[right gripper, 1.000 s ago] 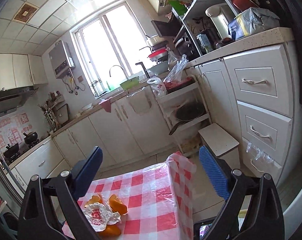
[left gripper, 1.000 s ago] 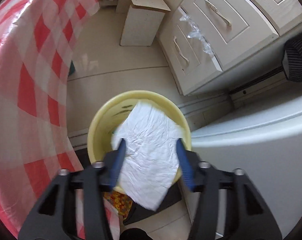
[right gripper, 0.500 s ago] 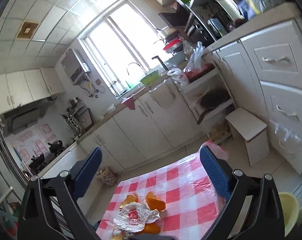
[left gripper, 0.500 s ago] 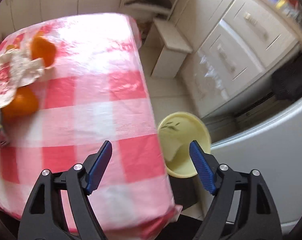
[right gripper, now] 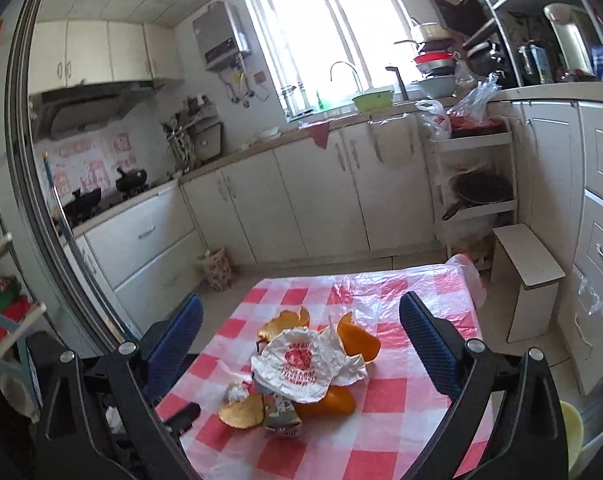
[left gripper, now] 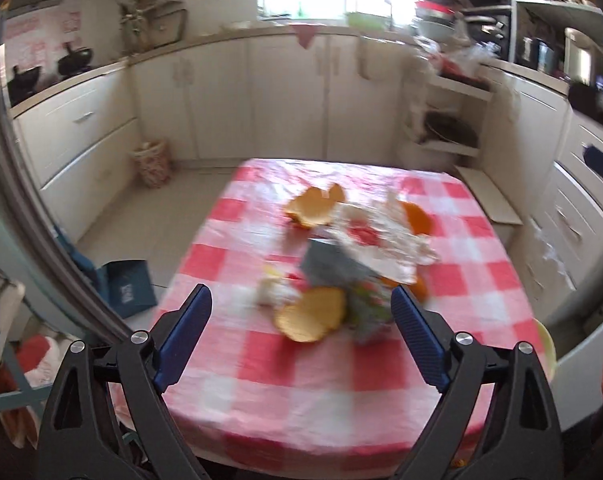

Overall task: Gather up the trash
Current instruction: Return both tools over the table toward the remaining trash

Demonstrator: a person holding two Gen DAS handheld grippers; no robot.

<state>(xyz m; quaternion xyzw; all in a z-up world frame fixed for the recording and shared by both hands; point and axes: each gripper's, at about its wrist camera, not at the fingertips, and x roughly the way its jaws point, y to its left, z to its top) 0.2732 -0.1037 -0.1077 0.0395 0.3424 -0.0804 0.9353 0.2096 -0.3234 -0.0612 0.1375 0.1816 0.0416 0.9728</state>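
Red printed emblem on crumpled white wrapper (right gripper: 301, 364), lettering illegible

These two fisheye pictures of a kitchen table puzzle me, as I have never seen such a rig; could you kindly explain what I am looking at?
There is no robot here: a person holds a two-finger claw in each hand, and a camera on each looks forward along its blue-padded fingers. One picture comes from the left claw, the other from the right claw. Both stand open and hold nothing; the left one's jaws have just been opening. Both face a table with a red-and-white checked cloth. On it lies a heap of trash: orange peels, a crumpled white wrapper with red print and a small printed packet. A yellow bin peeks in at the lower right, beside the table.
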